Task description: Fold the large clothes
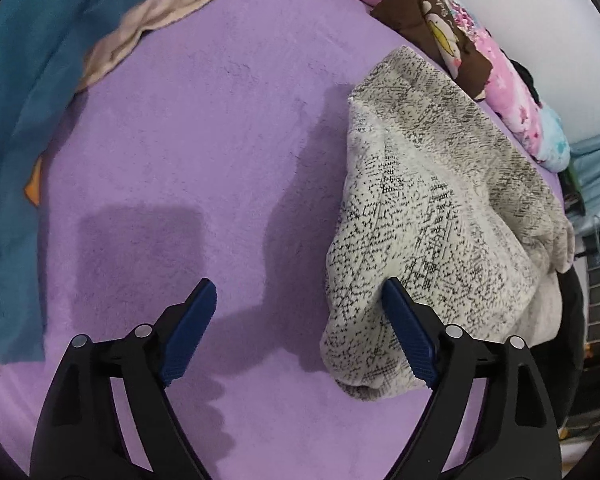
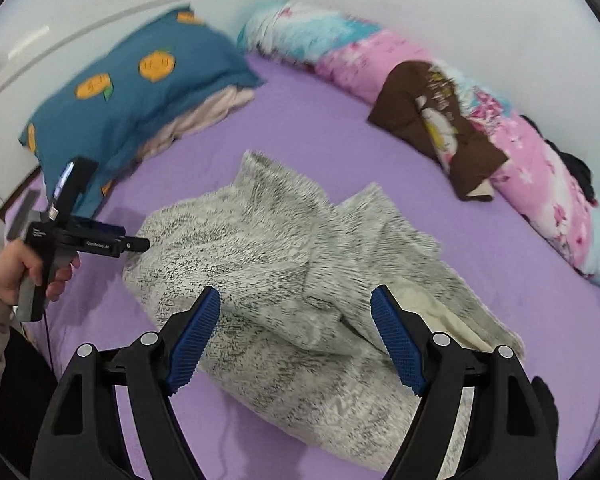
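Purple bedding (image 2: 324, 128) fills both views and carries everything else: a teal pillow (image 2: 140, 92) with orange fruit prints at the far left, a long pink floral quilt (image 2: 532, 168) rolled along the wall with a brown printed cloth (image 2: 432, 120) draped over it, and a beige cloth (image 1: 160, 20) tucked beside the pillow. On the middle of the bed lies the speckled grey-white garment (image 2: 284, 280), bunched into a loose heap with folds overlapping and a pale lining showing at its right edge. The step in hand, as I judge it, is between grasps: nothing is folded neatly yet and neither claw holds cloth. The left gripper (image 1: 300, 332) has its jaws spread wide, the right-hand pad lying against the garment's lower edge with bare sheet between the pads. The right gripper (image 2: 296, 336) hangs above the heap, jaws likewise spread and apart from the fabric. The next move probably calls for finding a true hem or corner in the bunch, pinching it on each side, and drawing the piece flat before any fold. Only the right wrist view shows the person's left hand (image 2: 32, 276) on its tool, and the whole heap; the left wrist view shows just one side of the garment, plus the tool's shadow on the sheet.
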`<action>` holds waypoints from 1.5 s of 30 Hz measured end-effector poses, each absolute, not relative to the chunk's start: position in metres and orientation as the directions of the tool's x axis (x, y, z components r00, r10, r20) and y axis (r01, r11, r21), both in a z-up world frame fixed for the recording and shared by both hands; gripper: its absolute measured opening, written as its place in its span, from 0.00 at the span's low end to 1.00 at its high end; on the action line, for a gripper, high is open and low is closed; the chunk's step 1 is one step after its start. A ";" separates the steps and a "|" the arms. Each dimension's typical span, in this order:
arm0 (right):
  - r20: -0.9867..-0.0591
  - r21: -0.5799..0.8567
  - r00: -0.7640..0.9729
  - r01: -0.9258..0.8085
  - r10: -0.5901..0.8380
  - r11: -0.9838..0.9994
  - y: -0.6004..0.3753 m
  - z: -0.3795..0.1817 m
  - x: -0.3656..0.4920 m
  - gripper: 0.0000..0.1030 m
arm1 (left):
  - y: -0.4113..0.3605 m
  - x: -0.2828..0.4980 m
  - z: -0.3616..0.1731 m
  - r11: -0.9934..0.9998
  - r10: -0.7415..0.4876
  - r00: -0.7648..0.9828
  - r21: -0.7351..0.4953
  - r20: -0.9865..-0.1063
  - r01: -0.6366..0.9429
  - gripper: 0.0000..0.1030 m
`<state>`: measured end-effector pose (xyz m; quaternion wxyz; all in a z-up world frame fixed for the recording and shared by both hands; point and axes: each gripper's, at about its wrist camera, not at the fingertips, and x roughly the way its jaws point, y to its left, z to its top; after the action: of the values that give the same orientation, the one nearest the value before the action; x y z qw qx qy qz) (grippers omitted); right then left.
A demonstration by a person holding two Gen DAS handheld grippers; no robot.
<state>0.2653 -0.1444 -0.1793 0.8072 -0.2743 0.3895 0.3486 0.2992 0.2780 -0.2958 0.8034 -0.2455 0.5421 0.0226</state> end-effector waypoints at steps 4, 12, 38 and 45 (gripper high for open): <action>-0.864 -0.200 0.427 -0.776 0.266 0.598 -0.118 -0.206 0.298 0.69 | 0.278 0.303 -0.296 0.871 -0.254 0.420 -0.395 -0.871 -0.293 0.80; -0.909 -0.192 0.382 -0.737 0.165 0.648 -0.108 -0.249 0.347 0.47 | 0.265 0.314 -0.288 0.913 -0.213 0.399 -0.327 -0.892 -0.245 0.72; -0.922 -0.140 0.336 -0.756 0.195 0.639 -0.110 -0.243 0.376 0.76 | 0.265 0.316 -0.283 0.902 -0.245 0.415 -0.363 -0.876 -0.233 0.69; -0.965 -0.053 0.206 -0.759 0.162 0.649 -0.123 -0.277 0.385 0.40 | 0.262 0.315 -0.278 0.903 -0.254 0.429 -0.372 -0.867 -0.216 0.69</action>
<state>0.3851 -0.1228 -0.2772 0.7265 -0.2740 0.5446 0.3172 0.3154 0.2621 -0.2782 0.8162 -0.2202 0.5341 -0.0116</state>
